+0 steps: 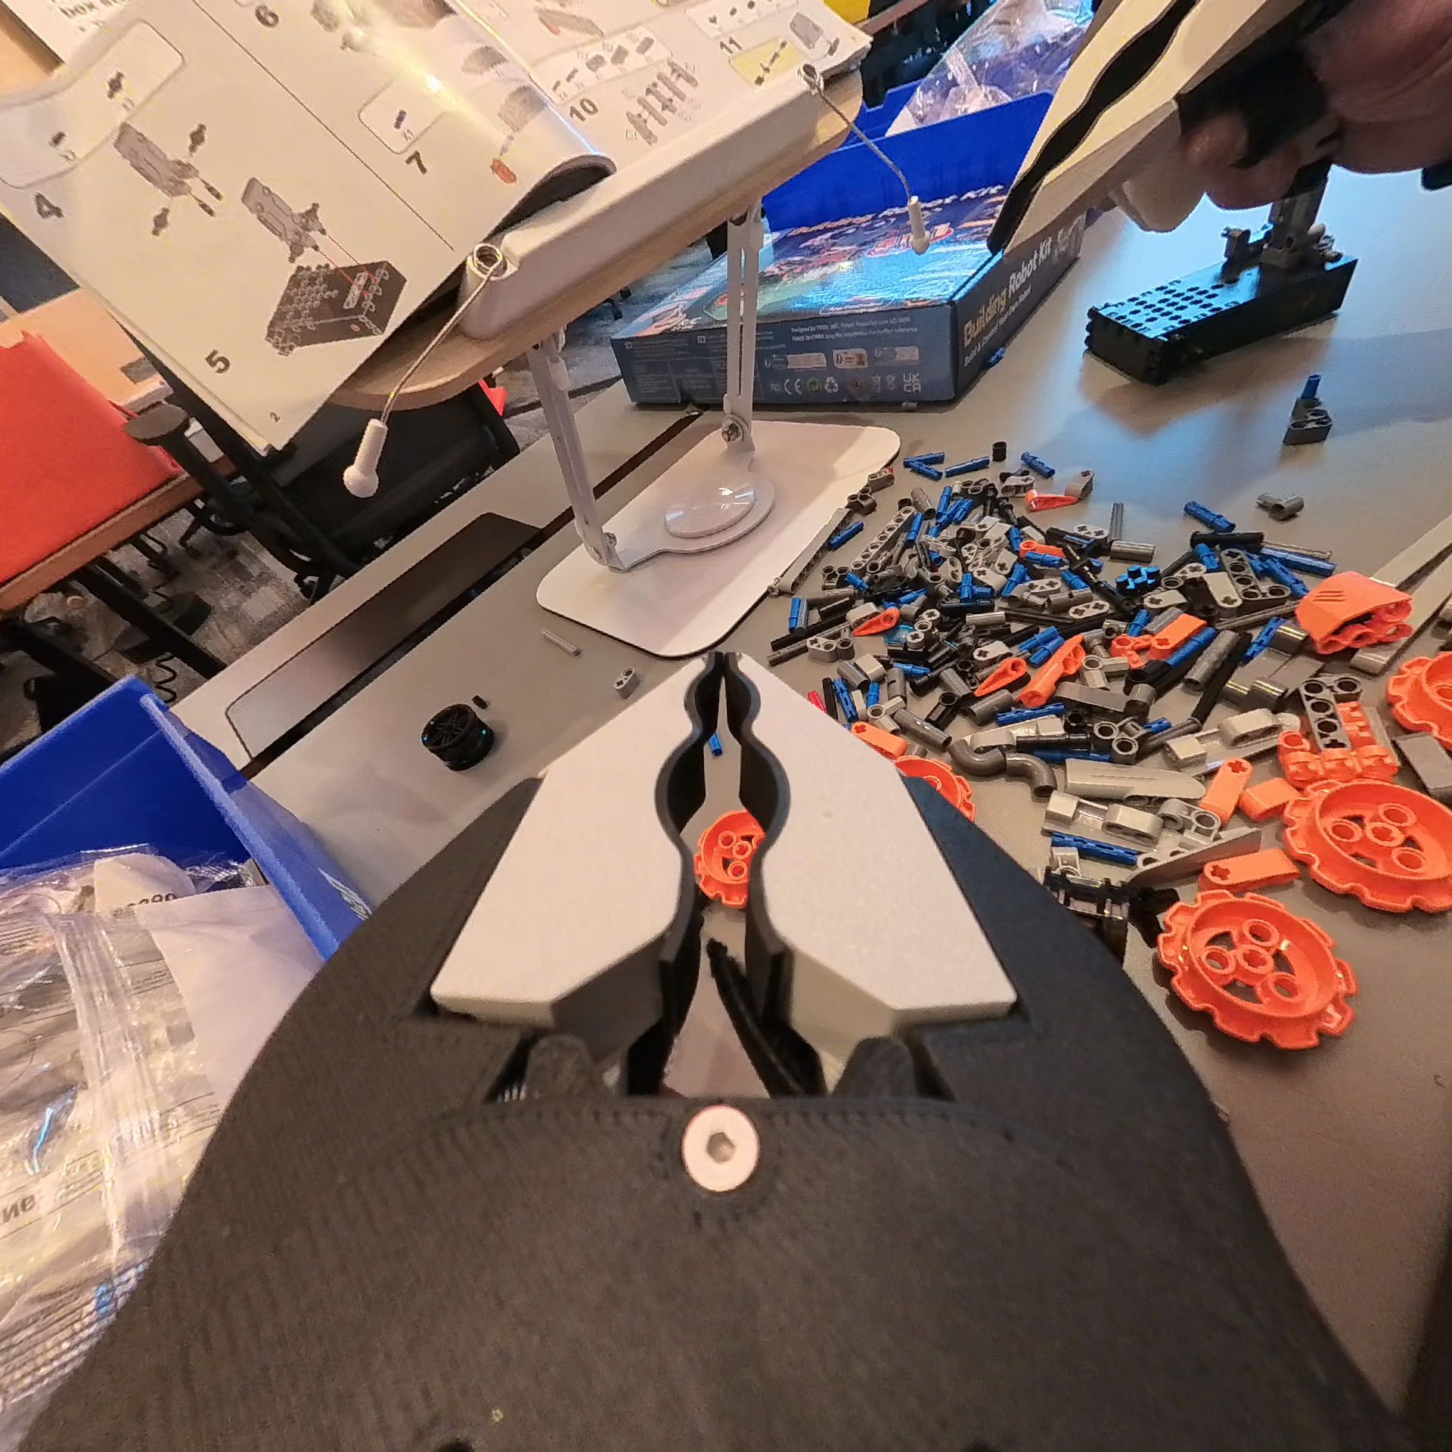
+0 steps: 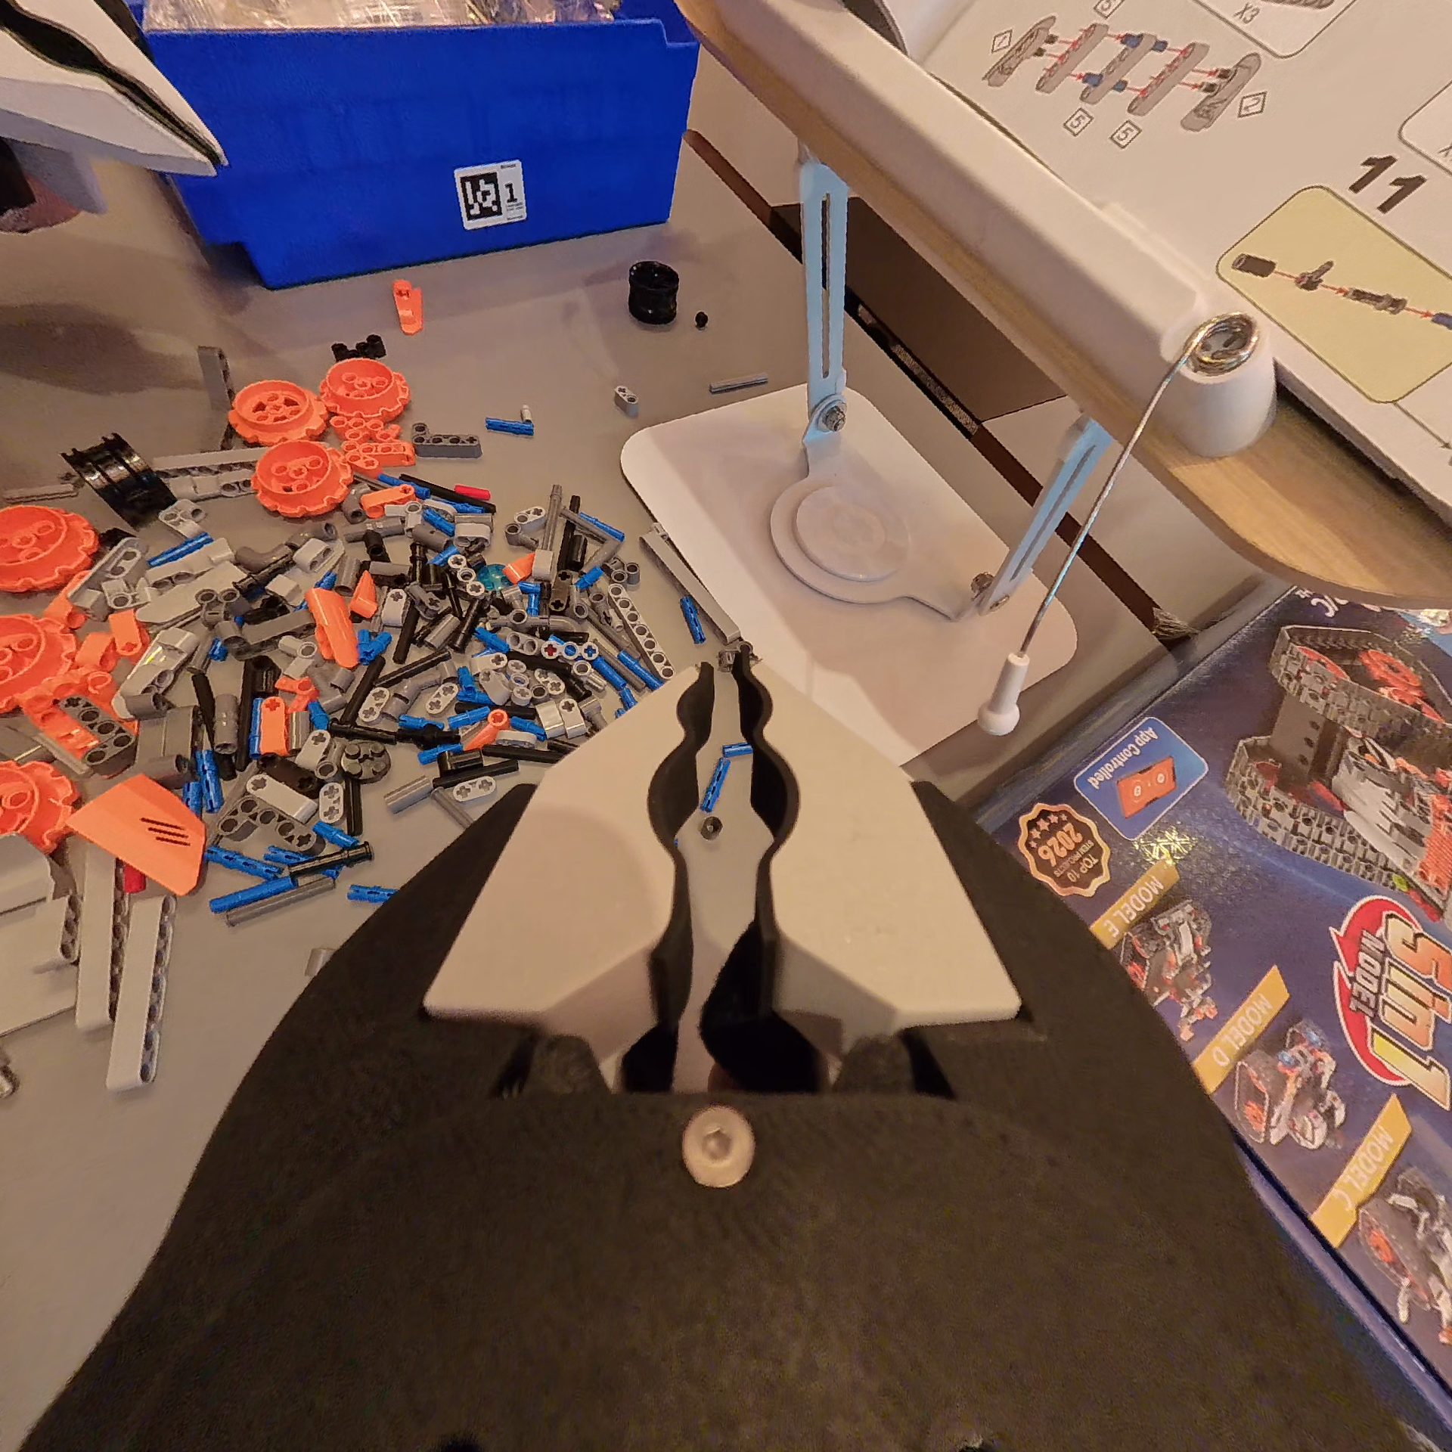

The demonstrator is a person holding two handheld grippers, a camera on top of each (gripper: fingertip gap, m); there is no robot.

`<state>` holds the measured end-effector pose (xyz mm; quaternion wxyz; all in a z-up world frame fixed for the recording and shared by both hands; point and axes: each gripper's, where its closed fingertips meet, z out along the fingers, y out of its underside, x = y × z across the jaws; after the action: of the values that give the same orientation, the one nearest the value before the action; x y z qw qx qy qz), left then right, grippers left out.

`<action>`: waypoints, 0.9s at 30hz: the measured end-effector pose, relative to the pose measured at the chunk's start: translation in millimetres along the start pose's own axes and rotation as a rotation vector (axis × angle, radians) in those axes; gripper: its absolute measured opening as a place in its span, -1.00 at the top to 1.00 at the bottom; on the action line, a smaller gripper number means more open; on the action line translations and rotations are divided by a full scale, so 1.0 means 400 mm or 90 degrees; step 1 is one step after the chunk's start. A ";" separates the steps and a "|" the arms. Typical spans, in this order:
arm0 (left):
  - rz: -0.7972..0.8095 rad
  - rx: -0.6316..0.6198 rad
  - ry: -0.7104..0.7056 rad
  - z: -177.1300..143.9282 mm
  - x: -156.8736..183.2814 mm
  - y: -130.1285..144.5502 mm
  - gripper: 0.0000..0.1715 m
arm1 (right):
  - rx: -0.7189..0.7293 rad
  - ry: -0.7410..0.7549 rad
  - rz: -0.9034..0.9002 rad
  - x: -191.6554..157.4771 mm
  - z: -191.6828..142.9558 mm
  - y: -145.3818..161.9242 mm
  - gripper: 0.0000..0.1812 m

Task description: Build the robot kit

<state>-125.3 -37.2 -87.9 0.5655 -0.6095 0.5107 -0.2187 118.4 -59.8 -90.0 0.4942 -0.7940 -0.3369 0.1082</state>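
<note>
My left gripper [image 1: 723, 668] is shut and empty, held above the grey table [image 1: 440, 707] beside a pile of loose building parts [image 1: 1061, 644]. Through the slit between its fingers a blue pin [image 1: 715, 742] and an orange toothed wheel [image 1: 727, 856] show on the table below. My right gripper [image 2: 723, 669] is shut with nothing clearly held. It hovers at the pile's edge [image 2: 440, 628], its tips over the end of a long grey beam [image 2: 691, 585]. Each gripper shows in the other's view: the right [image 1: 1013, 228] with a hand on it, the left [image 2: 118, 94] at the top left.
A white book stand [image 1: 707, 566] holds an open instruction booklet [image 1: 275, 157] above the table. The blue kit box [image 2: 1257, 903] lies beside it. A blue bin [image 2: 408, 141], a black wheel [image 1: 456, 735] and a black part-built block [image 1: 1218, 306] stand nearby. Several orange wheels [image 1: 1257, 966] lie around.
</note>
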 end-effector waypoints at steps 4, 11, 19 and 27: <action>0.000 -0.002 0.002 0.002 0.002 0.002 1.00 | -0.004 -0.004 0.000 -0.002 0.001 0.003 0.95; 0.000 -0.008 0.003 0.004 0.003 0.005 1.00 | -0.012 -0.013 -0.005 -0.011 0.007 0.008 0.94; 0.002 -0.013 0.004 0.008 0.006 0.008 1.00 | -0.029 -0.036 -0.019 -0.034 0.018 0.017 0.93; 0.002 -0.015 0.005 0.009 0.006 0.011 1.00 | -0.048 -0.061 -0.031 -0.058 0.032 0.029 0.93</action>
<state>-122.9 -37.0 -93.5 0.5566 -0.6148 0.5163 -0.2139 99.3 -68.9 -109.9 0.4498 -0.7976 -0.3832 0.1211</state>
